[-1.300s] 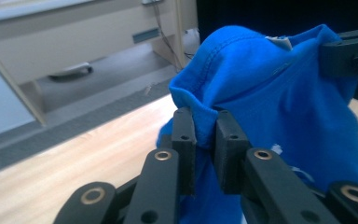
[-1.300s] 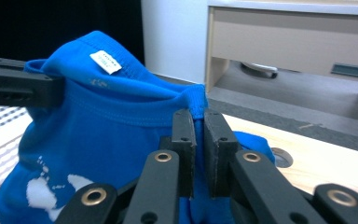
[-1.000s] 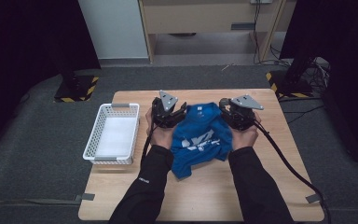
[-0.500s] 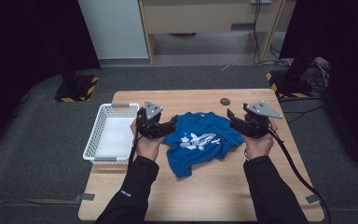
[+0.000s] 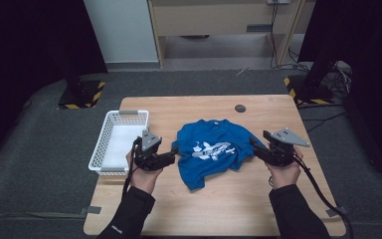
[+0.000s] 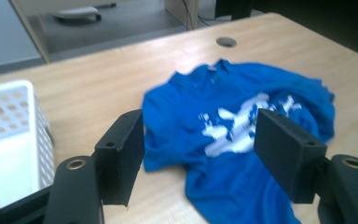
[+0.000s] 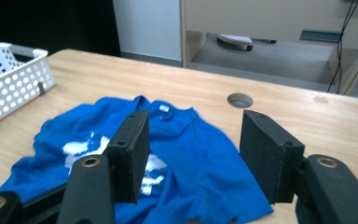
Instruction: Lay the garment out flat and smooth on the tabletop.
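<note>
T-shirt [image 5: 211, 149] work is between grasps: both tongs are released, jaws standing wide apart with nothing between them. The left tongs [image 5: 170, 156] sit just beside the shirt's left edge, the right tongs [image 5: 254, 147] at its right edge, each pointing inward at the cloth. The blue shirt lies crumpled on the middle of the worktop [image 5: 219, 204], collar toward the far side, white print facing up, its lower part bunched toward the person. I judge the step in hand to be lining up for a fresh grip on the two sides, likely to spread or fold it. The next move calls for each pair of tongs to close on a single edge of cloth. A white basket [image 5: 110, 149] stands left of the left tongs.
</note>
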Demonstrator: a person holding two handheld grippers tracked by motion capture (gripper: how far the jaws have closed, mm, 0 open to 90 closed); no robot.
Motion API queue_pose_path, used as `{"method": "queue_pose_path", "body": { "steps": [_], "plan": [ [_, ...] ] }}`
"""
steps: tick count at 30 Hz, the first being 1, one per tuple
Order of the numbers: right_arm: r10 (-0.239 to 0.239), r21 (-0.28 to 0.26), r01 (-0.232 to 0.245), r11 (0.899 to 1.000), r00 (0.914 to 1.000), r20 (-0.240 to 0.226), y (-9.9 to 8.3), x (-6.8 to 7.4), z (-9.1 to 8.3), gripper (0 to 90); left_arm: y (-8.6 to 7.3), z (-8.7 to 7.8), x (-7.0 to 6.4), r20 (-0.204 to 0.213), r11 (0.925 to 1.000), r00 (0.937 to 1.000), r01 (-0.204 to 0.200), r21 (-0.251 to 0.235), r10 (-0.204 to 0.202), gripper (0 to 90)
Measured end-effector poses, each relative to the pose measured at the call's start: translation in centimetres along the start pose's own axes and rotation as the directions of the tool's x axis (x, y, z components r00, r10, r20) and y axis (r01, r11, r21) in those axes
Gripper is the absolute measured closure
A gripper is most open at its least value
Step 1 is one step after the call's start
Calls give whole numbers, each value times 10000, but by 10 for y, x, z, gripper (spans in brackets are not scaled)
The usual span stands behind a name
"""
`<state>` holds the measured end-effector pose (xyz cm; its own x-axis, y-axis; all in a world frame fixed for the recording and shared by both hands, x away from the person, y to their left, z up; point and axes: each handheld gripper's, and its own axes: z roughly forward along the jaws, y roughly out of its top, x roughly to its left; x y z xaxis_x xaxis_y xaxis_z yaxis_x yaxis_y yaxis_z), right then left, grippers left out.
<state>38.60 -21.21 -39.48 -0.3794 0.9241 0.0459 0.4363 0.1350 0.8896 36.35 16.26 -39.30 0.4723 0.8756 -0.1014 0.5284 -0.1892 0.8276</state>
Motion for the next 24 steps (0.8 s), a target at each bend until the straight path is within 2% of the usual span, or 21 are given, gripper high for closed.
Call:
{"method": "queue_pose_path", "body": {
  "steps": [3, 6, 10, 11, 12, 13, 15, 19, 24],
  "plan": [
    [92, 122, -89, 9999, 9997, -208, -9, 3, -1, 447, -14, 0, -4, 154, 9998, 9999, -4, 201, 0, 336],
    [58, 407, -44, 9992, 9994, -335, -19, 7, 1, 448, -25, 0, -7, 351, 9996, 9992, 157, 249, -165, 349],
    [67, 646, -36, 9979, 9988, -477, -28, 11, 4, 449, -35, 2, -11, 487, 9988, 9984, 264, 422, -285, 355],
    [-171, 897, 211, 9957, 9988, -459, -34, 16, 7, 449, -41, 5, -15, 541, 9980, 9982, 245, 581, -276, 356],
    [-171, 897, 211, 9957, 9988, -459, -34, 16, 7, 449, -41, 5, -15, 541, 9980, 9982, 245, 581, -276, 357],
    [-362, 1091, 419, 9931, 9979, -530, -39, 21, 9, 458, -47, 9, -19, 615, 9968, 9978, 207, 773, -255, 357],
    [-472, 1311, 546, 9899, 9972, -587, -45, 25, 12, 467, -54, 14, -23, 740, 9951, 9969, 210, 971, -283, 364],
    [-109, 1534, 214, 9879, 9975, -692, -56, 24, 15, 483, -61, 21, -31, 776, 9922, 9967, 135, 1241, -232, 368],
    [17, 1855, 89, 9826, 9984, -569, -65, 21, 20, 495, -65, 26, -37, 908, 9914, 9955, 158, 1301, -278, 373]
  ]
}}
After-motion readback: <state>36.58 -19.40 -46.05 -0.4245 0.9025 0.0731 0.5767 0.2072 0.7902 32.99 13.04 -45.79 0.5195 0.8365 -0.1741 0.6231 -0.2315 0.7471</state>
